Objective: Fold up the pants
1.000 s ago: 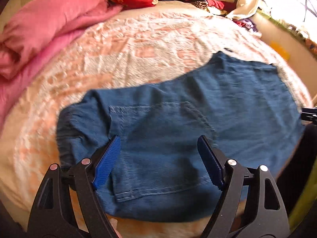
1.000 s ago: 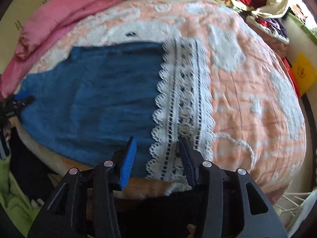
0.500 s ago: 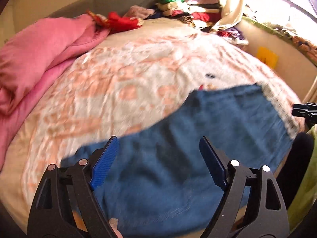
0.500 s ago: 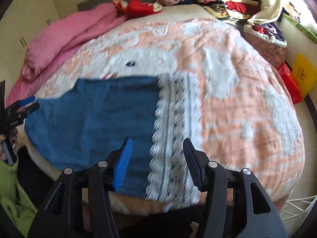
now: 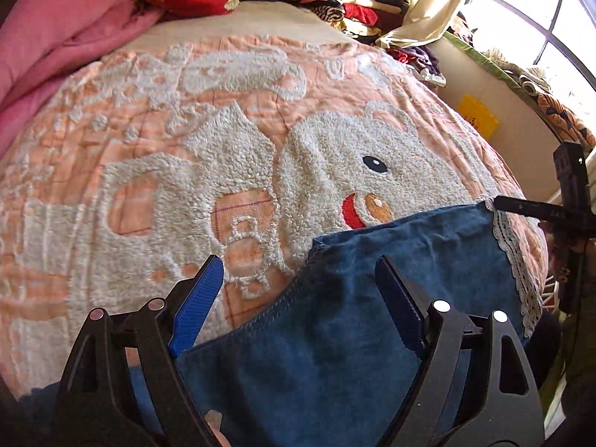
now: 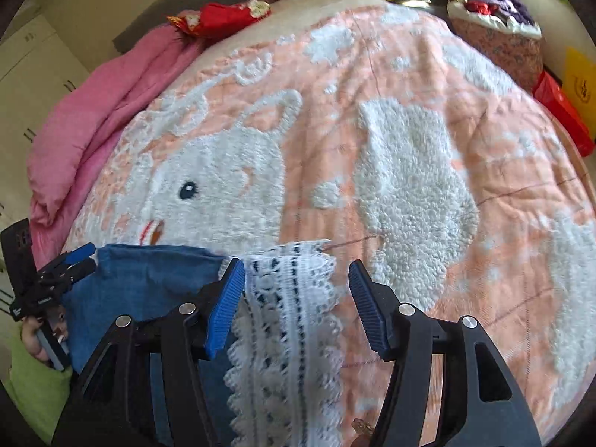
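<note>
Since a second ago both grippers have drawn back toward the near edge of the bed; the pants, which filled the middle of each view then, now show only along the bottom, and far more of the peach bedspread with its white animal figure lies bare beyond them. The left gripper stands wide open with nothing between its fingers — the blue denim simply lies under it. The right gripper has just been opening its jaws; the lace hem lies flat beneath the gap, and the pads do not press on it.

The pants rest flat at the near edge of the bed, waist end toward the left gripper, lace-trimmed cuffs toward the right. They look already laid leg on leg, so the step in hand seems to be a release and a pull-back after smoothing or placing. Next probably comes a fold across the length: each gripper needs to come down on an end or corner and pinch both layers together — the loose lace could slip free otherwise.
</note>
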`<state>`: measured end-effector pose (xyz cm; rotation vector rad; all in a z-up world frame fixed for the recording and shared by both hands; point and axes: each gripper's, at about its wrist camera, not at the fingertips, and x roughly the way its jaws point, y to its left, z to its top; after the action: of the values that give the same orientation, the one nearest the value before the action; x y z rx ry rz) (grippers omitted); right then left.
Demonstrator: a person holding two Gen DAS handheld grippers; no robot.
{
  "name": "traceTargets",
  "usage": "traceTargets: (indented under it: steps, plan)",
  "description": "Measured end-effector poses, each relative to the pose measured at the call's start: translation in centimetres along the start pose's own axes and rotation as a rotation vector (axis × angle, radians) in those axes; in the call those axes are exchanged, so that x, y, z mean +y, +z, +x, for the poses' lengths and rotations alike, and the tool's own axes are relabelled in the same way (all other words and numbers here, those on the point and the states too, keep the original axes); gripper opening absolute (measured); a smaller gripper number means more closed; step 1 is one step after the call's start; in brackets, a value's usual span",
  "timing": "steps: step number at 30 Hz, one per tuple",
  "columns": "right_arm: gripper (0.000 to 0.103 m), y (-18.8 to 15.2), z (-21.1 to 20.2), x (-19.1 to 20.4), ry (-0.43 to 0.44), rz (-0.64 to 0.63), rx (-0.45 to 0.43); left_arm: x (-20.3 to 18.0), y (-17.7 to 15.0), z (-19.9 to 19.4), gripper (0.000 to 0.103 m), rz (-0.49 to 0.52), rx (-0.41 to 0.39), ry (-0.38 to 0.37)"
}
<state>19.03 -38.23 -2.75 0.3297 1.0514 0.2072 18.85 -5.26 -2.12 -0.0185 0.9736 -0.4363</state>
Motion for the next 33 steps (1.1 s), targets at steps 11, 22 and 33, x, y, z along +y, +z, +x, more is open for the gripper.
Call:
traceTargets:
  steps: [11, 22, 33]
  plan:
    - [0.018, 0.1, -1.8, 1.4, 0.066, -0.093, -0.075, -2.6, 0.2, -0.4, 0.002, 0.082, -0.048, -0.018]
    - [0.023, 1.5, 3.2, 0.2, -0.037, -0.052, -0.046, -1.1, -0.1, 3.9, 0.006, 0.039, -0.028, 0.026]
    - [0.069, -2.5, -6.2, 4.1, -0.179, -0.259, -0.198, 0.0, -1.6, -5.3, 0.051, 0.015, -0.133, 0.119]
